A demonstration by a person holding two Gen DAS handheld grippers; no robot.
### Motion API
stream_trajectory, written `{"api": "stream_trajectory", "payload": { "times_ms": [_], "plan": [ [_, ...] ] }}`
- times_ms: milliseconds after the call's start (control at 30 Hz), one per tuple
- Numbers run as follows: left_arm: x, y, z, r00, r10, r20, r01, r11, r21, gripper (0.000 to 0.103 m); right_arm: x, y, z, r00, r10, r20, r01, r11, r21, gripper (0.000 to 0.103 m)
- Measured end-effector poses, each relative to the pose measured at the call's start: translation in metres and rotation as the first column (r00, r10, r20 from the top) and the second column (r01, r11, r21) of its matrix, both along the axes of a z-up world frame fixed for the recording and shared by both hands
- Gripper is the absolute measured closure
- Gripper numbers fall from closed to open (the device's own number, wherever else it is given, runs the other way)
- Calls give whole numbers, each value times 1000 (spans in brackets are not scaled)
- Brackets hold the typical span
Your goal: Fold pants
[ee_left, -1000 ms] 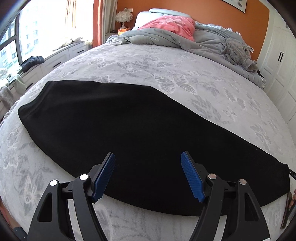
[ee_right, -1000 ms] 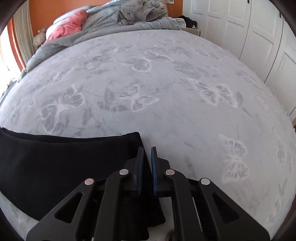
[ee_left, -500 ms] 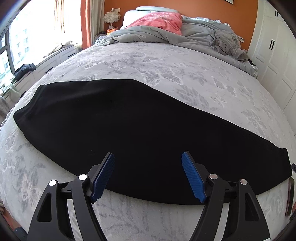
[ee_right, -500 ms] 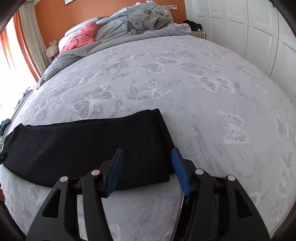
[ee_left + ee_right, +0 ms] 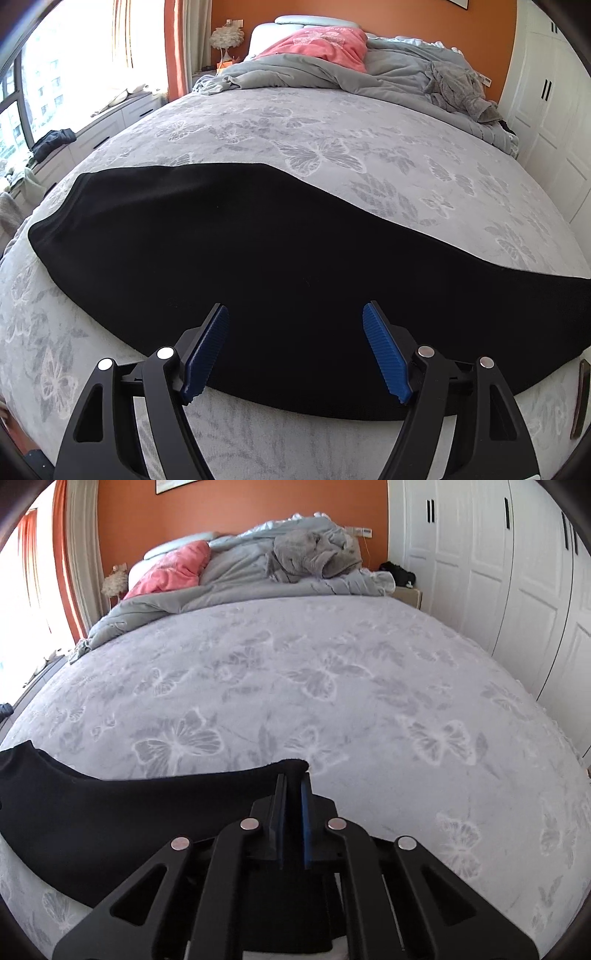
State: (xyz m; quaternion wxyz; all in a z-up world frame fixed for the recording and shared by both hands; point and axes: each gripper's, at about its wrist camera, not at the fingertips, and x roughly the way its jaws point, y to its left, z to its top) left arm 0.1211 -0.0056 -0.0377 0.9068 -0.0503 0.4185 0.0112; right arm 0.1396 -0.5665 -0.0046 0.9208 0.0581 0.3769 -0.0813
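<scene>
The black pants (image 5: pixel 280 258) lie folded lengthwise into a long band across the near part of the bed (image 5: pixel 332 140), running from the window side to the wardrobe side. The bed carries a grey cover with a butterfly pattern.

Left tongs (image 5: pixel 295 321): spread wide, blue ribbed pads (image 5: pixel 205 350) well apart, holding nothing. They hang over the near edge of the pants, about midway along the band. Whether the pads touch the cloth cannot be told.

Right tongs (image 5: pixel 293 788): drawn together with only a narrow gap between the pads. Black cloth fills that gap and bulges up just above the tips, so they grip the end of the pants (image 5: pixel 147 812) at the wardrobe side. The gripped end stands raised in a small hump; the rest of the band trails away to the left in the right wrist view, resting on the bed cover.

Further observations:
- A rumpled grey duvet (image 5: pixel 303 74) is bunched at the head of the bed.
- A pink pillow (image 5: pixel 325 44) rests on it against the orange wall (image 5: pixel 406 14).
- White wardrobe doors (image 5: pixel 517 572) stand along the right side of the bed.
- A bright window (image 5: pixel 74 55) is on the left side, with a white lamp (image 5: pixel 226 37) in the corner beside the headboard.
</scene>
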Motion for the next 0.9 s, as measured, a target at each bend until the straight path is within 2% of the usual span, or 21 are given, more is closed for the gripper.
{"api": "stream_trajectory", "payload": {
  "times_ms": [33, 100, 233, 300, 333, 467, 633, 700, 900],
  "plan": [
    [1, -2, -2, 1000, 2, -9, -2, 1000, -5, 31, 11, -6, -23, 997, -3, -79, 4, 1000, 15, 97],
    [1, -5, -4, 1000, -5, -20, 4, 1000, -26, 31, 18, -6, -47, 990, -1, -142, 6, 999, 37, 91],
    [-4, -15, -5, 999, -34, -18, 34, 999, -3, 31, -14, -11, -18, 998, -47, -51, 53, 991, 126, 81],
    [-5, -19, -5, 999, -47, -13, 47, 999, 15, 31, -39, -10, -9, 997, -74, -35, 78, 989, 128, 65],
    [-5, -20, -5, 998, -54, -11, 54, 998, 23, 31, -52, -10, -9, 995, -91, -36, 95, 985, 144, 63],
    [-10, -21, -4, 997, -82, -6, 82, 997, 10, 31, -93, -7, -27, 993, -107, -57, 119, 951, 284, 62],
    [-16, -17, -2, 993, -121, -14, 121, 992, -27, 28, -98, 4, -49, 983, -152, -102, 177, 929, 325, 61],
    [-19, -13, -1, 991, -135, -3, 135, 990, -33, 26, -93, 7, -54, 976, -189, -113, 216, 923, 320, 52],
    [-22, 0, -5, 984, -176, -2, 176, 984, -25, 25, -87, 8, -53, 949, -301, -90, 314, 898, 308, 51]
  ]
}}
